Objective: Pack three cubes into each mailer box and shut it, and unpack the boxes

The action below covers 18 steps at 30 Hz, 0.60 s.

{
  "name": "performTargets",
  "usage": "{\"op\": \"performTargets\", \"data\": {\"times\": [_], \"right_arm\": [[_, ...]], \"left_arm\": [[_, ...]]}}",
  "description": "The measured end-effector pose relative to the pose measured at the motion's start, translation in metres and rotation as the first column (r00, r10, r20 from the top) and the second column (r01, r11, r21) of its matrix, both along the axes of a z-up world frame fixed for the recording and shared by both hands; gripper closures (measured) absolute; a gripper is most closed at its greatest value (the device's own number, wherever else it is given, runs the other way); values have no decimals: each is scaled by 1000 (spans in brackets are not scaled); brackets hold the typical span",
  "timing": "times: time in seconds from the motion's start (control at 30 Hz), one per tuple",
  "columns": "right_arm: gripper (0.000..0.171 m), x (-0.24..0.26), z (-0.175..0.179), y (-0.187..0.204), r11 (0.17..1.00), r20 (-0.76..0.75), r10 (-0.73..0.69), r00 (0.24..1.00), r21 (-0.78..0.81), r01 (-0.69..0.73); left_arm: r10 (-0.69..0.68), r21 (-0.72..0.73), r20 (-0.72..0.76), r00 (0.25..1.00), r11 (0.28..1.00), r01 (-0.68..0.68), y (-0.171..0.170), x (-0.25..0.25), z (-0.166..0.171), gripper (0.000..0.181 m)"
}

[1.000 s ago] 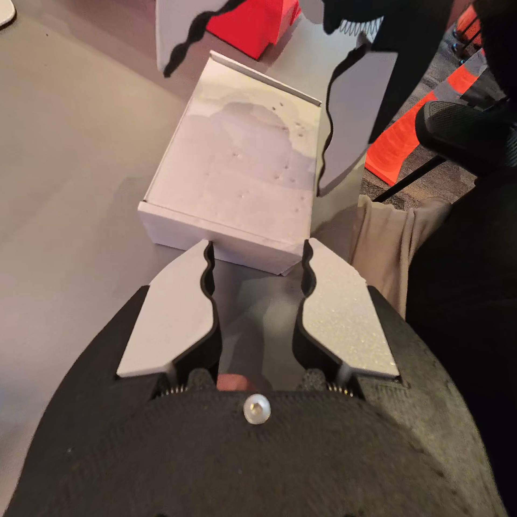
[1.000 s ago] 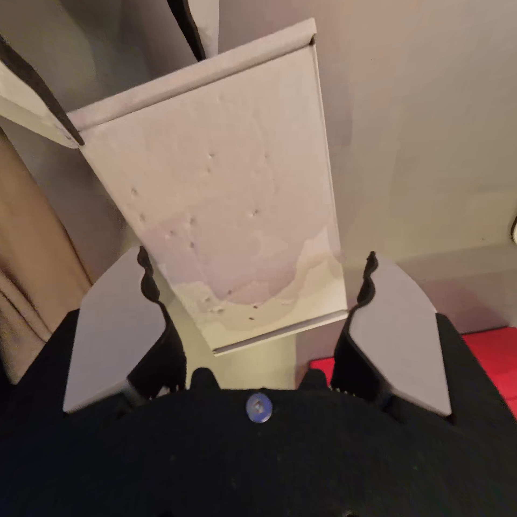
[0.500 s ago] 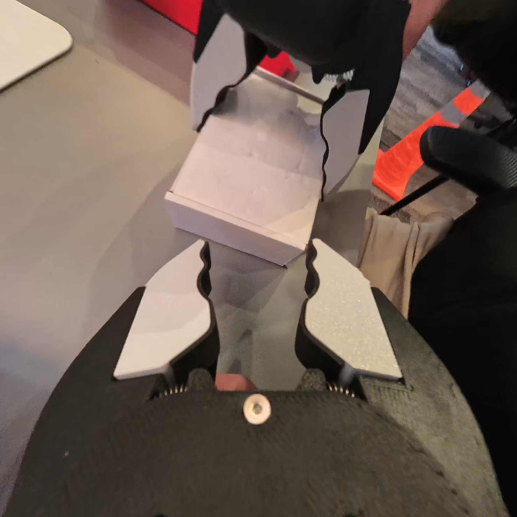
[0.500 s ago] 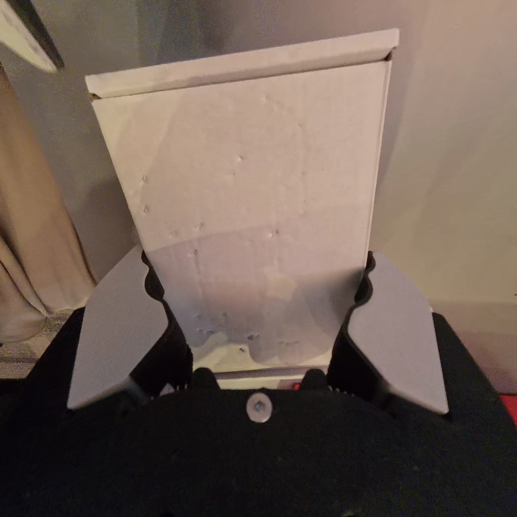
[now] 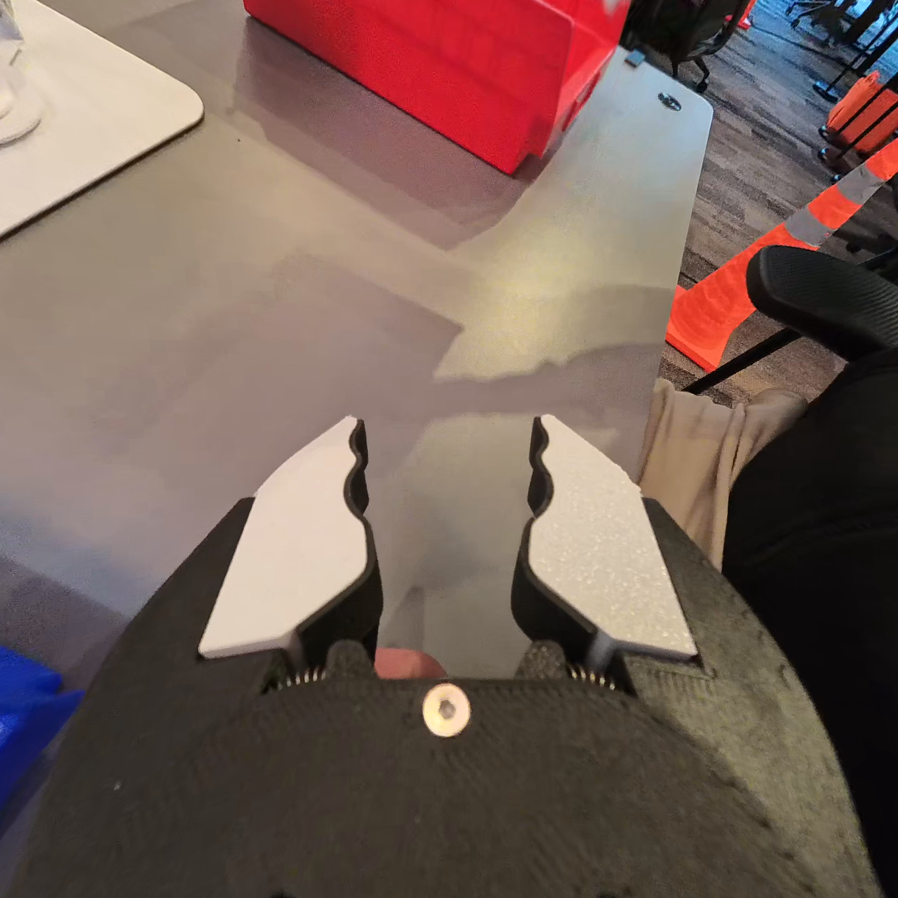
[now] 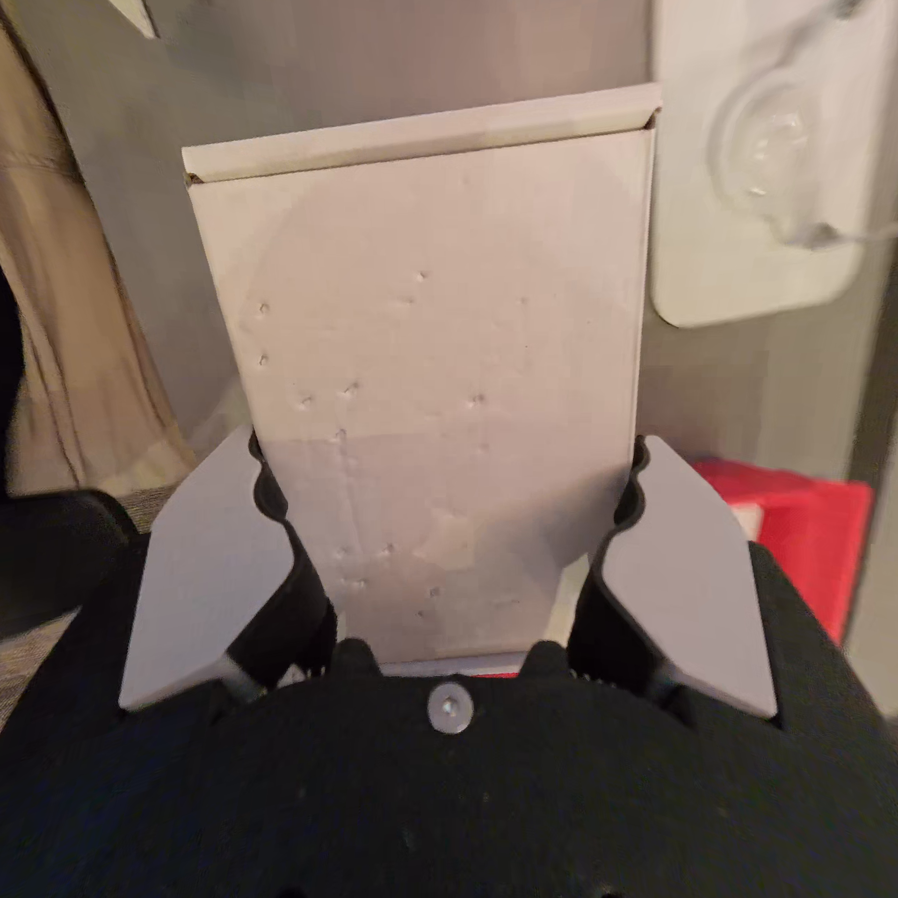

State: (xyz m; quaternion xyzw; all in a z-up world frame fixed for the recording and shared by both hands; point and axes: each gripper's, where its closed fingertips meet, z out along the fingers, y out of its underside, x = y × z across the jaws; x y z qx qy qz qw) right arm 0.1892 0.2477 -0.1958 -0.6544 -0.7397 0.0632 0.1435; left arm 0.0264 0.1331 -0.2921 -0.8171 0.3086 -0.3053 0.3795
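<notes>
A closed white mailer box (image 6: 437, 369) fills the right wrist view, its lid dented with small pits. My right gripper (image 6: 444, 452) is shut on the box, one finger pressed on each long side, and holds it above the grey table (image 6: 369, 53). My left gripper (image 5: 447, 427) is open and empty over the grey table (image 5: 243, 316). The white box does not show in the left wrist view. No cubes are visible.
A red box (image 5: 437, 68) stands at the far side of the table and shows low right in the right wrist view (image 6: 802, 525). A white tray (image 5: 82, 121) with a clear object (image 6: 777, 146) lies far left. A blue thing (image 5: 24, 719) sits at the lower left edge. An orange cone (image 5: 758, 282) and a chair arm (image 5: 826, 301) stand beyond the table's right edge. The right gripper is farther from the blue thing (image 5: 24, 719), some 35 cm, than the left, some 12 cm.
My right gripper has closed on the white box and carried it off the table in front of the left gripper. The left gripper now faces bare table.
</notes>
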Motion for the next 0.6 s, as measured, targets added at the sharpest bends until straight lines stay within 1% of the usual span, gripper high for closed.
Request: {"op": "performTargets", "data": {"times": [0.03, 0.1, 0.17, 0.27, 0.37, 0.47, 0.53, 0.6], "right_arm": [[38, 17, 12, 14, 999, 12, -32, 999, 33, 32], [38, 55, 24, 42, 992, 71, -85, 994, 97, 78], [38, 91, 21, 59, 988, 152, -109, 982, 122, 91], [38, 135, -4, 75, 989, 285, -130, 950, 106, 104], [38, 163, -34, 84, 990, 381, -133, 915, 89, 107], [38, 173, -61, 86, 995, 411, -101, 906, 51, 87], [38, 180, -77, 91, 995, 446, -99, 890, 59, 81], [38, 179, -93, 95, 996, 446, -84, 891, 54, 66]], "left_arm": [[0, 0, 0, 1000, 1000, 0, 0, 0, 0, 117], [-5, -3, -8, 1000, 1000, 5, 1, 1, -2, 117], [-13, -6, -32, 999, 1000, 13, 0, 1, -7, 118], [-21, -11, -45, 999, 1000, 21, -2, 3, -12, 118], [-22, -20, -51, 998, 1000, 21, -2, 3, -15, 119], [-20, -21, -58, 998, 1000, 19, -1, 4, -17, 119], [-17, -24, -58, 998, 1000, 16, 0, 4, -18, 119], [-19, -29, -64, 998, 999, 17, 0, 5, -20, 119]]}}
